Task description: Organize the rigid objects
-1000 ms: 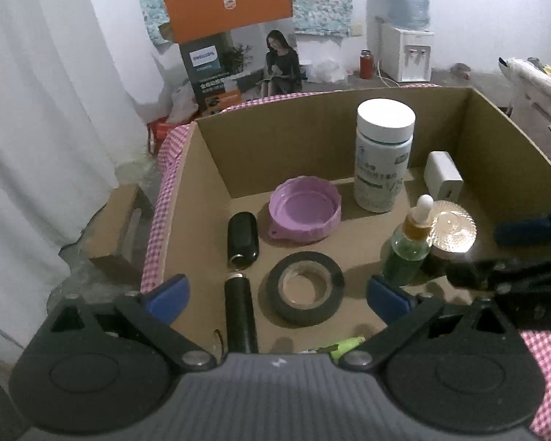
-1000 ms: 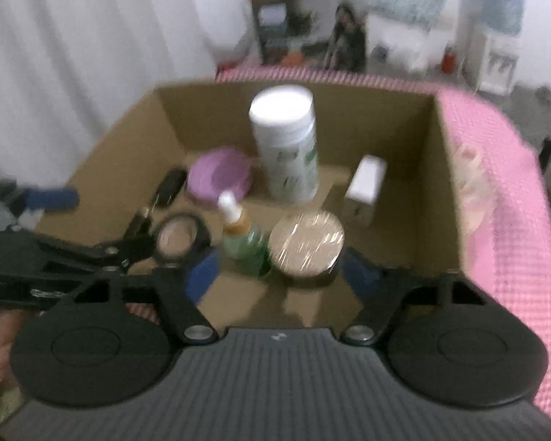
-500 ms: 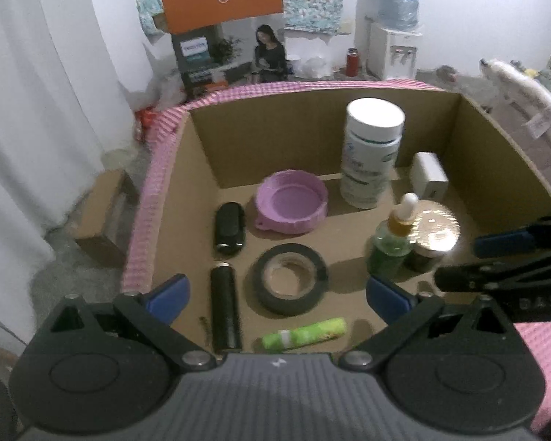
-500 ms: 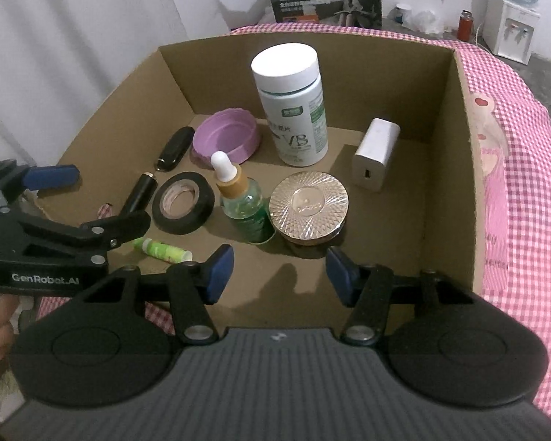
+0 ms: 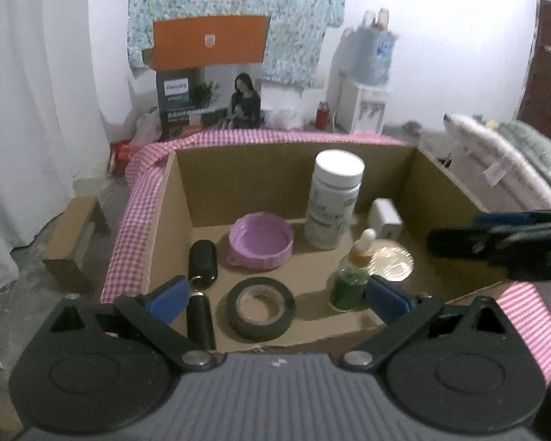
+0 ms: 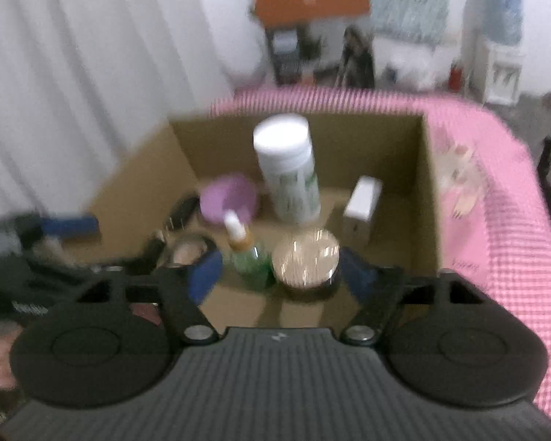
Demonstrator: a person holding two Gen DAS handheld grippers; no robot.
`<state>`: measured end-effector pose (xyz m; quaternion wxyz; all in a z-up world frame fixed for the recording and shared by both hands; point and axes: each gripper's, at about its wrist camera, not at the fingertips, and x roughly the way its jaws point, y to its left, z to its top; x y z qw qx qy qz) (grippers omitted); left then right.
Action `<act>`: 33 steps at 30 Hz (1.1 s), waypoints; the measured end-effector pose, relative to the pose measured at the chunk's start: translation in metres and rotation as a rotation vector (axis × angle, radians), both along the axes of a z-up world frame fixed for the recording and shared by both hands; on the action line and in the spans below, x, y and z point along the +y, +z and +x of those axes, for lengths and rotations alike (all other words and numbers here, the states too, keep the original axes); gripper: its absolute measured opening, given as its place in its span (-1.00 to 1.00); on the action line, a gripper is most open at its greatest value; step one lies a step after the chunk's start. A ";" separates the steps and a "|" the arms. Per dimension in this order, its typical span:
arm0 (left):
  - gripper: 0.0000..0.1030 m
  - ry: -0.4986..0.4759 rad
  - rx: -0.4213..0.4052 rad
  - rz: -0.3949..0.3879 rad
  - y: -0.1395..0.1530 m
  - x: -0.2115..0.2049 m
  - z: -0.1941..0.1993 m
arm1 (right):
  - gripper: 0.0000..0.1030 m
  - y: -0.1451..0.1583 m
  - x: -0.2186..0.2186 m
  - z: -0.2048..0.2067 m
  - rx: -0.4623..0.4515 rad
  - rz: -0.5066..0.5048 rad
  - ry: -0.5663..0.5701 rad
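Cardboard box (image 5: 172,220) on pink checked cloth (image 5: 128,235): white bottle (image 5: 334,205) upright at back, purple lid (image 5: 260,244), black tape roll (image 5: 260,308), green dropper bottle (image 5: 352,279) touching gold-lidded jar (image 5: 395,262) | left gripper (image 5: 275,296) wide, empty | right gripper (image 6: 281,275) opening, nothing gripped
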<state>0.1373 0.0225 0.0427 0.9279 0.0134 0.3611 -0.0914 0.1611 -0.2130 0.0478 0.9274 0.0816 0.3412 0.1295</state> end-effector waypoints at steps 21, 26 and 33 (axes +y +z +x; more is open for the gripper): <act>0.99 0.130 0.070 -0.030 0.010 0.011 -0.047 | 0.97 -0.004 0.034 -0.070 0.056 -0.054 -0.204; 0.99 0.130 0.056 0.006 0.012 0.007 -0.050 | 0.97 0.001 0.038 -0.077 0.037 -0.073 -0.195; 0.99 0.120 0.047 0.031 0.014 0.004 -0.049 | 0.97 0.003 0.037 -0.078 0.037 -0.083 -0.196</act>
